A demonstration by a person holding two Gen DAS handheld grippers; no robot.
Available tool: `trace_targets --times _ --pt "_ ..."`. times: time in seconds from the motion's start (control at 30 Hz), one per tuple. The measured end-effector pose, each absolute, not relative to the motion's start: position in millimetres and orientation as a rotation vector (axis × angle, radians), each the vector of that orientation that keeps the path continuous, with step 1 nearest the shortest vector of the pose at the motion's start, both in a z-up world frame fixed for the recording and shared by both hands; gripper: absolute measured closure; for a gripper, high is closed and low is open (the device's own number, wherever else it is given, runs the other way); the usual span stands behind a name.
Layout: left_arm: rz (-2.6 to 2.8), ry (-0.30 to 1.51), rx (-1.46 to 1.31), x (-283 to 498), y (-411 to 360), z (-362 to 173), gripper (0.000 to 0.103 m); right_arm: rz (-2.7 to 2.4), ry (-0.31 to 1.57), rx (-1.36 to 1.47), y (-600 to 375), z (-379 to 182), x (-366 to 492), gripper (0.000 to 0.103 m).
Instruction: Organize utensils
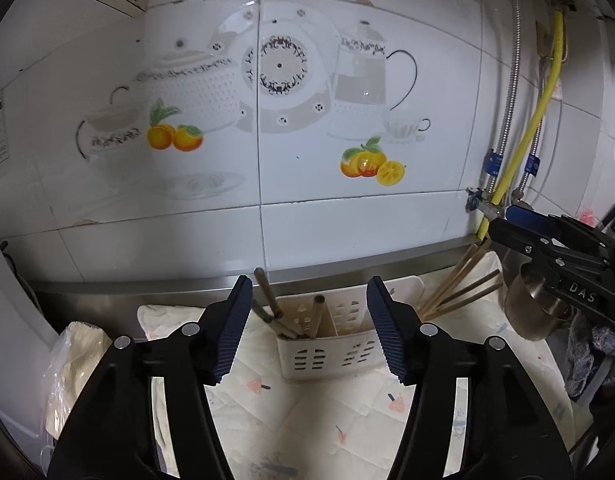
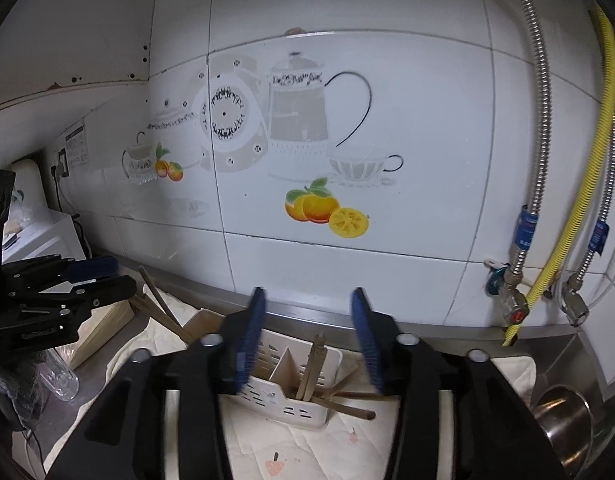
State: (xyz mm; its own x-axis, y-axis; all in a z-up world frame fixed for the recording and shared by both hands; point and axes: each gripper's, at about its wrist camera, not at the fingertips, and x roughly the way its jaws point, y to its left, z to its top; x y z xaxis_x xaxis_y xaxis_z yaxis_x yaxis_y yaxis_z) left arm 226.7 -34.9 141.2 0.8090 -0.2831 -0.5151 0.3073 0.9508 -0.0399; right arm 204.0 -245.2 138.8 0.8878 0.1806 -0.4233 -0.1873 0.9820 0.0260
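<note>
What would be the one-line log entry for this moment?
left gripper: open, empty | right gripper: open, empty | holder: chopsticks inside

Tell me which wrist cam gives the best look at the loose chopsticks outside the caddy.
Left wrist: the loose chopsticks fan out unobstructed, right of the caddy. Right wrist shows only their ends poking past the caddy, partly behind the right gripper.

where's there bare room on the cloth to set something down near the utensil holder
The patterned cloth in front of the white utensil holder is bare, between the open left gripper fingers. It is crowded to the holder's right, where loose chopsticks and a steel cup lie, and left by the plastic bag.
</note>
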Motion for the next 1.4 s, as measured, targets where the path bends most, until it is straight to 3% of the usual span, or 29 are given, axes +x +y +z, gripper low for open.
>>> trace_targets --times 0.23,0.67,1.03,1.4 --pt "-0.303 0.519 0.031 203 -23 138 0.024 0.18 0.416 -0.037 -244 138 178 0.035" --pt "-0.244 0.497 0.024 173 -6 126 0.005 0.166 0.388 -0.077 -232 130 143 0.019" --pt "-0.212 0.488 0.044 146 -5 112 0.005 0.132 0.389 -0.052 -234 114 121 0.011" --pt "-0.192 0.492 0.01 124 -1 96 0.005 0.083 0.415 -0.029 -243 94 104 0.009"
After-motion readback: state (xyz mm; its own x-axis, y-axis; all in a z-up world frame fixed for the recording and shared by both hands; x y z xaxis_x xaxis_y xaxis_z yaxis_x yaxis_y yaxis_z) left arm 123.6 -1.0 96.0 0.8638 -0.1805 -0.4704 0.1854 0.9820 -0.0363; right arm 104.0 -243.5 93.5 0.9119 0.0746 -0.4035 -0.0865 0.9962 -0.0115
